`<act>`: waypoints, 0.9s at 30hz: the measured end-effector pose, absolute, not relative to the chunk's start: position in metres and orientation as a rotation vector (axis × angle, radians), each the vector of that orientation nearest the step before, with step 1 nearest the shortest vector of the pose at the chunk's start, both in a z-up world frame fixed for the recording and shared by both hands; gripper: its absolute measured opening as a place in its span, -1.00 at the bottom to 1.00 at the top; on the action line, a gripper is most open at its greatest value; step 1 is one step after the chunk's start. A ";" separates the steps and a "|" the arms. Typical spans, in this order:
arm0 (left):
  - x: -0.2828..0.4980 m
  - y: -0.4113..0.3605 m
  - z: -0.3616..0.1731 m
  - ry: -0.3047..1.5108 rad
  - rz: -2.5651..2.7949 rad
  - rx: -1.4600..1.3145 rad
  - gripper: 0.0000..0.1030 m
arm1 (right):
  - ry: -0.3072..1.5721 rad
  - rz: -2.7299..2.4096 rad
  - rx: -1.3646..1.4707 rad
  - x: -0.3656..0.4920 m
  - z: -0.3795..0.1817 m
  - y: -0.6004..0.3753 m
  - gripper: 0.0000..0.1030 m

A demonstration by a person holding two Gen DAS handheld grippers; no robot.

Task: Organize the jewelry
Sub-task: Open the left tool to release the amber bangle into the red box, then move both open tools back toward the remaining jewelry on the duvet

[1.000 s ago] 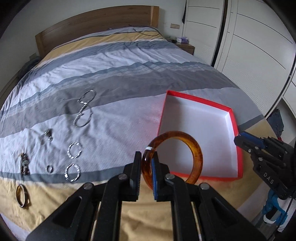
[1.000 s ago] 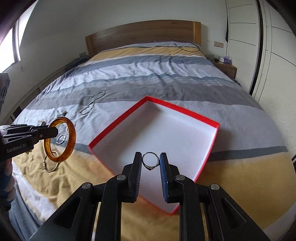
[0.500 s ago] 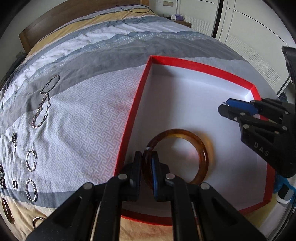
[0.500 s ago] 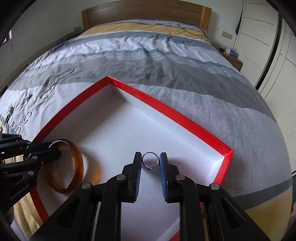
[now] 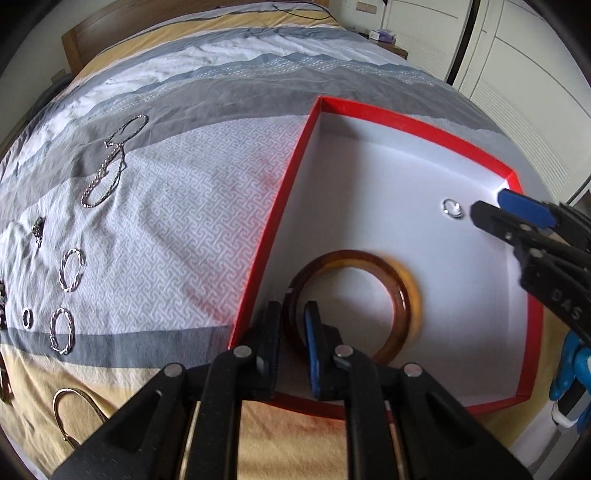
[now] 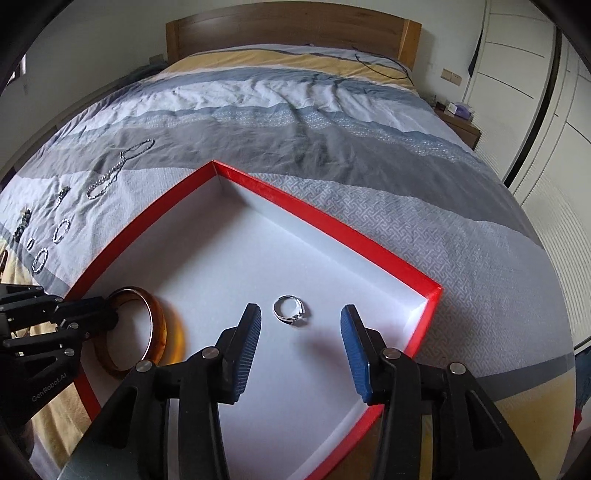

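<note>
A red box [image 5: 288, 206] with a white floor lies on the bed. My left gripper [image 5: 293, 314] is low over its near left corner and its jaws are opening. The amber bangle [image 5: 402, 291] has its rim loose between the pads, and its far side is blurred as it tips onto the floor. From the right wrist view the bangle [image 6: 159, 325] leans beside the left gripper [image 6: 107, 314]. My right gripper [image 6: 300, 312] is opening wide, and the silver ring [image 6: 291, 315] lies free on the box [image 6: 332, 221] floor between its fingers. The ring [image 5: 453, 208] sits just off the right gripper [image 5: 489, 205].
More jewellery lies on the striped bedspread left of the box: a chain necklace [image 5: 110, 166], two twisted hoops [image 5: 72, 273], a small ring [image 5: 27, 317] and a gold hoop [image 5: 74, 406]. A wooden headboard [image 6: 288, 33] stands behind, with wardrobes [image 6: 535, 74] and a nightstand [image 6: 458, 118] to the right.
Both grippers came down into the red box. The right gripper opened and let the ring drop onto the floor. The left jaws widened a little and the bangle tipped down.
</note>
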State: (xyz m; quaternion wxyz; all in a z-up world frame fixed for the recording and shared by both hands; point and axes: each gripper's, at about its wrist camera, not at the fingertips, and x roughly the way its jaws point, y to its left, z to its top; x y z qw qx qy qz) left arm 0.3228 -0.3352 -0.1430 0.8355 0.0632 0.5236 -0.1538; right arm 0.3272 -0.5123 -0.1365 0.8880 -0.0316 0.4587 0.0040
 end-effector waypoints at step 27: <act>0.174 -0.175 -0.016 0.888 -0.195 0.122 -0.44 | 0.758 0.036 0.203 0.155 -0.030 -0.440 -0.02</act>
